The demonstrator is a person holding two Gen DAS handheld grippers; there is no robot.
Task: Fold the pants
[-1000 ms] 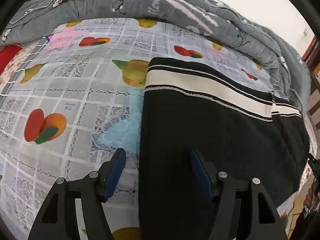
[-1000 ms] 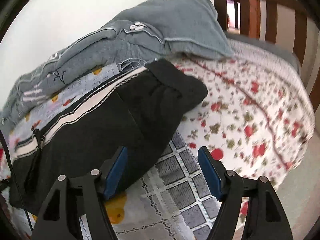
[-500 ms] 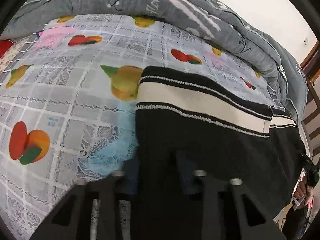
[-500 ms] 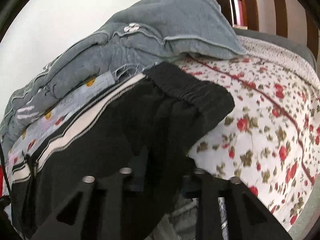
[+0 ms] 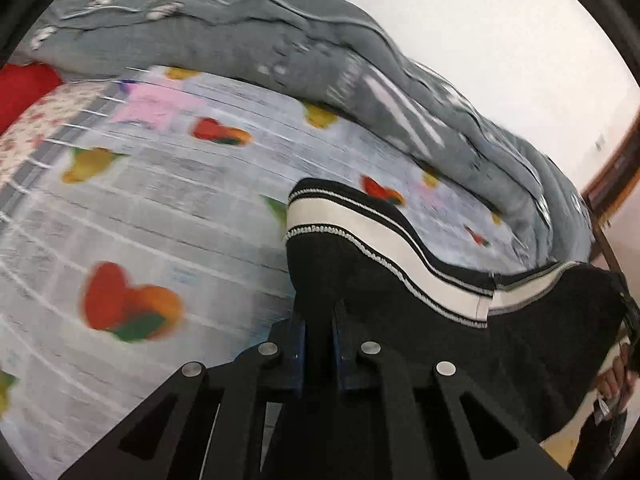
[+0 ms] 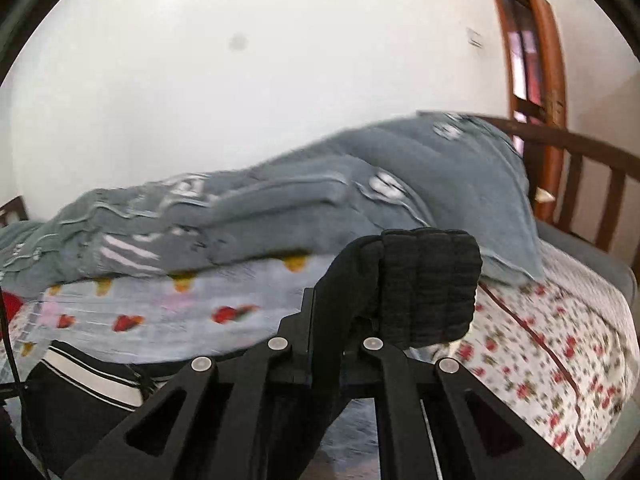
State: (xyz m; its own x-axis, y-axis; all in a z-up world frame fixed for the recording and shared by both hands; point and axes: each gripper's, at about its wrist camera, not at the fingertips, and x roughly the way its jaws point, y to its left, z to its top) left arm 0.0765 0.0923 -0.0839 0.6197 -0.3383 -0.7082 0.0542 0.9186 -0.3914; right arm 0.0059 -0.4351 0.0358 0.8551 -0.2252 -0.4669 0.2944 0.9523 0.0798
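The black pants (image 5: 520, 344) with a white side stripe (image 5: 360, 224) are lifted off the bed. My left gripper (image 5: 319, 340) is shut on the leg-hem end, which stands up above the fingers. My right gripper (image 6: 326, 340) is shut on the black elastic waistband (image 6: 430, 284), which bunches up above the fingers. In the right wrist view the rest of the pants (image 6: 80, 384) hangs down at the lower left. The fingertips are hidden by cloth.
The bed has a fruit-print sheet (image 5: 140, 220) and a floral sheet (image 6: 552, 352). A grey quilt (image 5: 280, 48) is heaped along the wall. A wooden headboard (image 6: 580, 184) stands at the right. A person's hand (image 5: 616, 376) shows at the right edge.
Both grippers closed on the pants and lifted them off the bed. The cameras now look higher, towards the quilt and wall.
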